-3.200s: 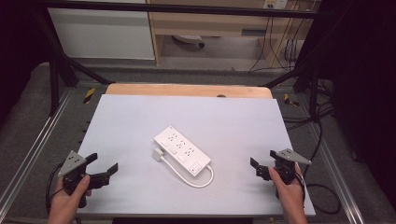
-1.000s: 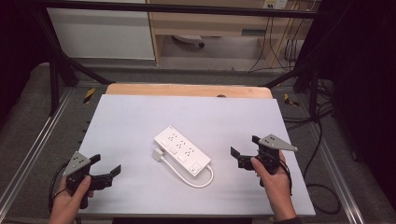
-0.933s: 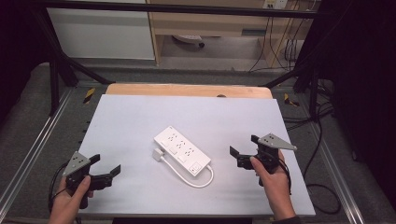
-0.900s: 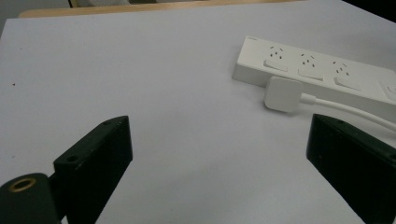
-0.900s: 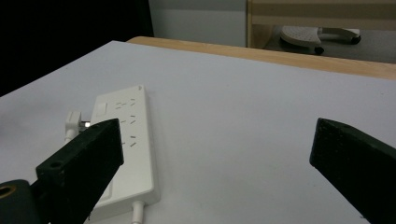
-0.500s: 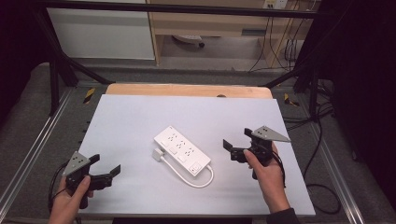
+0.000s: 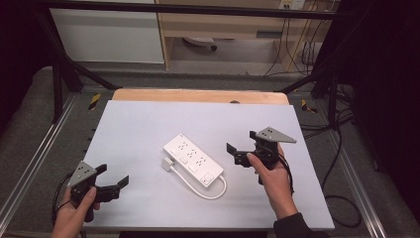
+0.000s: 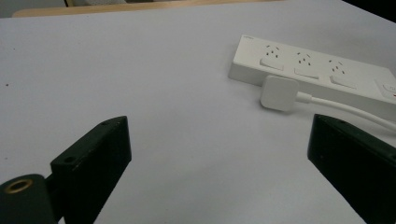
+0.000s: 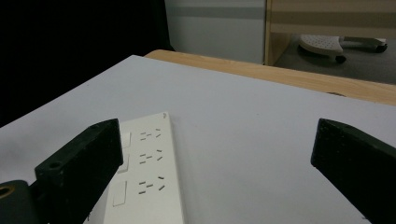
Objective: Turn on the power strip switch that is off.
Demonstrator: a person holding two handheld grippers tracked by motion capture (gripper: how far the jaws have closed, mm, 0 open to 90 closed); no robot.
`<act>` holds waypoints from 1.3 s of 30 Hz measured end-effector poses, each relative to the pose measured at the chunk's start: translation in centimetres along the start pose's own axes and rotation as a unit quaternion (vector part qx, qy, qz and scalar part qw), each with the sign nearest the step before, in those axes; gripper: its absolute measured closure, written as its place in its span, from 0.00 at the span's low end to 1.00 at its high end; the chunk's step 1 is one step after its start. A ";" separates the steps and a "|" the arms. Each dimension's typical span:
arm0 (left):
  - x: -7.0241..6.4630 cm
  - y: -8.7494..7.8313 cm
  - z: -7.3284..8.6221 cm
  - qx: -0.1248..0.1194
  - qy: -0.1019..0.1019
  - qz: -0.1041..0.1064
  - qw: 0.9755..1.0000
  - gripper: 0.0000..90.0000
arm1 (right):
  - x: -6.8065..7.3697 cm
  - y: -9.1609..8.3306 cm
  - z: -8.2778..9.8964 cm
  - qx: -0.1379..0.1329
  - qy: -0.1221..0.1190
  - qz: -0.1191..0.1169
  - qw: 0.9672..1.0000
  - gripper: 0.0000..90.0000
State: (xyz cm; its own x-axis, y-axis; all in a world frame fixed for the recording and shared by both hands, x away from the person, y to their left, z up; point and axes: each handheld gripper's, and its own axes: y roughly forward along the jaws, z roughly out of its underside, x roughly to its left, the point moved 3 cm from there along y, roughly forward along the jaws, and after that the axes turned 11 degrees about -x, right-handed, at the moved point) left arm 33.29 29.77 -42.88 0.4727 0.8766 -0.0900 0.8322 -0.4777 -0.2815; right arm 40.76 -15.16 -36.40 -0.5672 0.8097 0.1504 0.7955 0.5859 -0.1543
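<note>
A white power strip (image 7: 194,159) lies diagonally in the middle of the white table top (image 7: 148,129), its cable looping round to a white plug (image 7: 168,164) that rests on the table against its near left side. My right gripper (image 7: 244,148) hovers open just to the right of the strip, jaws wide apart and holding nothing. Near the front left corner my left gripper (image 7: 113,179) is open too and holds nothing. The strip (image 8: 317,74) and plug (image 8: 279,93) lie ahead in the left gripper view. The strip (image 9: 144,172) lies low at the left in the right gripper view.
A wooden edge (image 7: 198,95) runs along the table's far side. Metal rails (image 7: 34,153) flank the table left and right. Cables (image 7: 341,148) trail on the floor at the right. A cabinet (image 7: 106,32) and a shelf unit stand behind.
My right gripper has moved from the front right corner forward and left, up to the power strip's right side. The left gripper has barely moved. Both have stayed open.
</note>
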 end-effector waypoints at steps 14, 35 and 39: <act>0.0 0.0 0.0 0.001 0.002 0.000 1.000 0.07 | 1.4 1.4 -0.3 -0.001 -0.001 -0.012 1.000 0.13; 0.0 0.0 0.0 0.002 0.004 -0.002 1.000 0.07 | 4.9 3.8 0.6 -0.008 -0.057 -0.052 0.997 0.99; 0.0 -0.1 0.0 0.001 0.002 -0.003 1.000 0.07 | 5.8 4.5 1.1 -0.001 -0.064 -0.065 0.996 1.00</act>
State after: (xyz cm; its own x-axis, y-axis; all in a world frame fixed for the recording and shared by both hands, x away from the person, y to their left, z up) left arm 33.28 29.83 -42.83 0.4688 0.8793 -0.0844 0.8344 -0.4722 -0.2843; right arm 40.80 -7.85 -37.31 -0.6877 0.7246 0.0439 0.7140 0.6861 -0.1397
